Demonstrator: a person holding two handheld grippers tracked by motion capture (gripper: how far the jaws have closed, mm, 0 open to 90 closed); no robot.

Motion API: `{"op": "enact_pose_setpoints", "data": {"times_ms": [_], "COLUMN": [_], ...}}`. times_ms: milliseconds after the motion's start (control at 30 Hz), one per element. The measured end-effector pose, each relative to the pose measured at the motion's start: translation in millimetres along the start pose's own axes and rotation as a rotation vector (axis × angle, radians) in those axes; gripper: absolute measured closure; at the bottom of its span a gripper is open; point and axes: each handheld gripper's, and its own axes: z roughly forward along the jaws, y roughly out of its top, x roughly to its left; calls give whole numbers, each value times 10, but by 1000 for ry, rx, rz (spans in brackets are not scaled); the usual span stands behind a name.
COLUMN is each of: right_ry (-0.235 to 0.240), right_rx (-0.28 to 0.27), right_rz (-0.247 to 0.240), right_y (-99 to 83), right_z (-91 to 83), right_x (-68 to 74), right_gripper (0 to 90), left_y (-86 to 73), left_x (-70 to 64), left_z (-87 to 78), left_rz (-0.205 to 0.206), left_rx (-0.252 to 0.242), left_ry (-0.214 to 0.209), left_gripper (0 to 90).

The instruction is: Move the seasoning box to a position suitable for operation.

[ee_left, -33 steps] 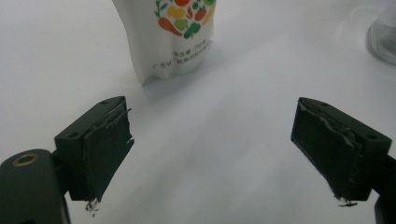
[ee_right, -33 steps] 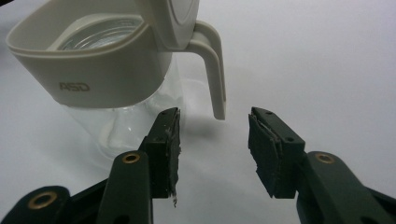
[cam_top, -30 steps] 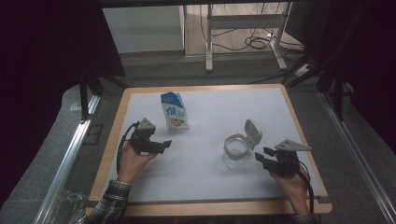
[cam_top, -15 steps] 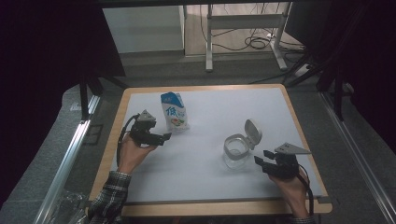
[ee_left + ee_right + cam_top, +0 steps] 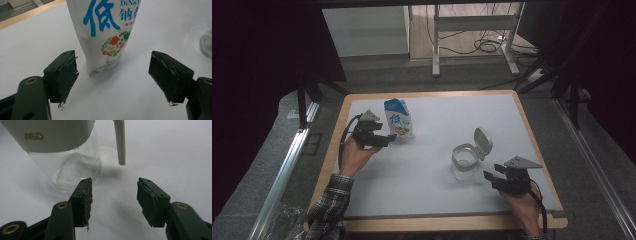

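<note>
Left gripper (image 5: 384,138), jaws spread wide and empty, sits just beside the base of an upright white pouch (image 5: 399,119) with blue lettering, far-left on the white table mat (image 5: 437,200). Right gripper (image 5: 492,178), jaws apart and holding nothing, points at a clear glass jar (image 5: 464,161) with its beige lid (image 5: 482,141) flipped open, near-right, close but not touching.

We see the left gripper (image 5: 384,138) held in the left hand (image 5: 357,152), plaid sleeve (image 5: 329,200) behind it, jaws spread wide, nothing between them. Right gripper (image 5: 491,177) sits in the right hand (image 5: 524,205), jaws also apart and empty.
</note>
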Motion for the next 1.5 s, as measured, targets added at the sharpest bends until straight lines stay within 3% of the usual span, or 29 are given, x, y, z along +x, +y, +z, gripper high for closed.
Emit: {"op": "enact_pose_setpoints", "data": {"times_ms": [767, 1500], "right_ry": [0, -1], "right_rx": [15, 21], "right_rz": [-10, -18], "right_y": [-50, -51], "right_z": [38, 47], "right_x": [-2, 2], "right_gripper": [427, 420], "left_y": [325, 501], "left_x": [221, 275], "left_z": [123, 193], "left_rz": [25, 89], "left_rx": [4, -12], "left_ry": [20, -40], "left_gripper": [372, 643]}}
